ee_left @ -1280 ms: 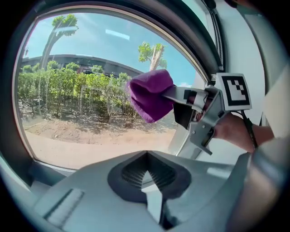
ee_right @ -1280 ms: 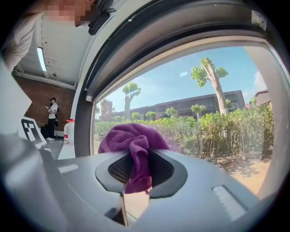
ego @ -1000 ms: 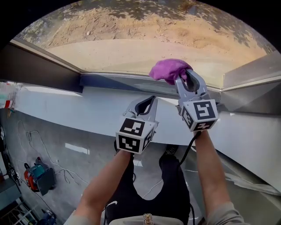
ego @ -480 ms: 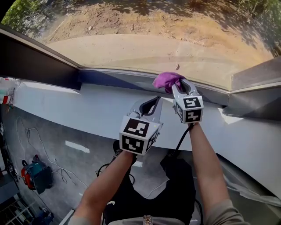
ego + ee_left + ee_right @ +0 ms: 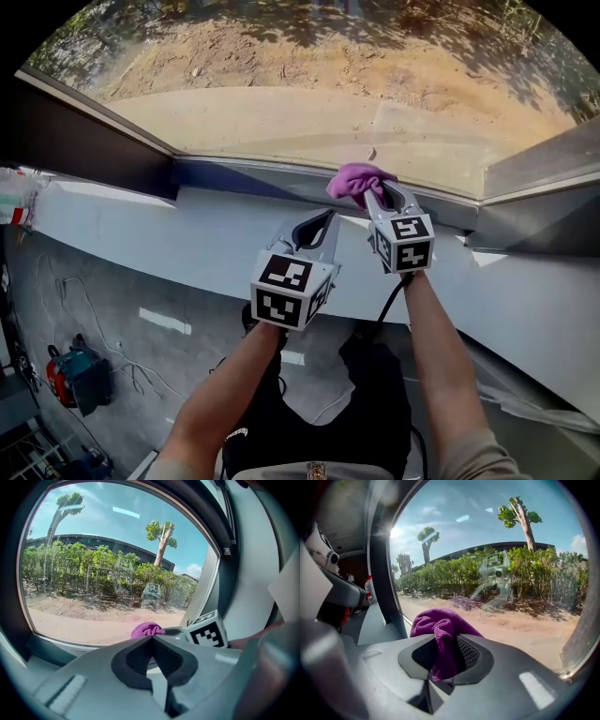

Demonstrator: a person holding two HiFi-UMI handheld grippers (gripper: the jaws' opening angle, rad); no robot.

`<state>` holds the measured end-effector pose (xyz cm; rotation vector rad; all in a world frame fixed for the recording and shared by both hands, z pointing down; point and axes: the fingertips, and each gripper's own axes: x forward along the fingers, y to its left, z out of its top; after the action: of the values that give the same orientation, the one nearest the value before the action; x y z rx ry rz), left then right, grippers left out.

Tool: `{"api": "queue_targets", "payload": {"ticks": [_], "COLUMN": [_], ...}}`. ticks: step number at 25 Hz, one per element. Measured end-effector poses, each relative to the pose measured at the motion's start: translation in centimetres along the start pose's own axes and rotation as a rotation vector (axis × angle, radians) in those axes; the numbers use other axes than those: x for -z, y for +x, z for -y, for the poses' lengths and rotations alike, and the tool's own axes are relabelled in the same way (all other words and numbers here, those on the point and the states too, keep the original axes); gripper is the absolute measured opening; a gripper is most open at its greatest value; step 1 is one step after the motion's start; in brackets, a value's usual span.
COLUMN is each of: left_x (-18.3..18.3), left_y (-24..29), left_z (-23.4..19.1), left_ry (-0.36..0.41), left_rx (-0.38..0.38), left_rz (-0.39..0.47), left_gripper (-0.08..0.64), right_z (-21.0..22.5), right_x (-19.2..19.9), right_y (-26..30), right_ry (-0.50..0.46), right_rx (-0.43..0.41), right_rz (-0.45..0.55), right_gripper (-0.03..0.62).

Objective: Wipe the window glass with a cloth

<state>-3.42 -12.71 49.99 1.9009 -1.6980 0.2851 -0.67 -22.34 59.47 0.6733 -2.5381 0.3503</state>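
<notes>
Purple cloth point(image 5: 357, 180) is bunched in my right gripper point(image 5: 379, 194), jaws clamped on it. A fold hangs down between them in the right gripper view point(image 5: 440, 634). The cloth sits at the bottom edge of the window glass point(image 5: 281, 103), over the dark lower frame point(image 5: 244, 172), right of centre. I can't confirm contact with the pane.

Left gripper point(image 5: 322, 217) has its jaws together with nothing in them. It is just beside the right one, lower, over the white sill point(image 5: 159, 220) and off the glass. Its view shows the cloth point(image 5: 146, 630) and the right gripper's marker cube point(image 5: 206, 633) ahead.

There is a faint reflection of the gripper point(image 5: 493, 581) in the pane. Outside are bare dirt, a hedge point(image 5: 93, 569), trees and a low dark building.

The dark side frame point(image 5: 379, 564) borders the pane on the left, with a white bottle with a red cap point(image 5: 369, 589) beyond it. On the floor below the sill are a loose cable point(image 5: 70, 291) and a red-and-teal tool point(image 5: 77, 373).

Print in view: black-and-white square markers on both cubes.
</notes>
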Motion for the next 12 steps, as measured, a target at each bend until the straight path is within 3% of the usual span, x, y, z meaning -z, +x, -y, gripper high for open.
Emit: {"api": "queue_targets", "payload": {"ticks": [6, 12], "left_x": [-4.6, -9.7], "left_y": [-2.1, -3.9], "left_z": [2.5, 5.4], "left_ry": [0.020, 0.052], "left_rx": [0.017, 0.054], "left_rz": [0.047, 0.112], "left_gripper": [0.000, 0.000], "right_z": [-2.3, -2.7], "right_x": [-12.8, -24.7], "right_y": [-9.3, -18.1], "right_ry": [-0.085, -0.151], "right_rx": [-0.029, -0.001], "right_rz": [0.274, 0.511], "right_gripper": [0.098, 0.098]}}
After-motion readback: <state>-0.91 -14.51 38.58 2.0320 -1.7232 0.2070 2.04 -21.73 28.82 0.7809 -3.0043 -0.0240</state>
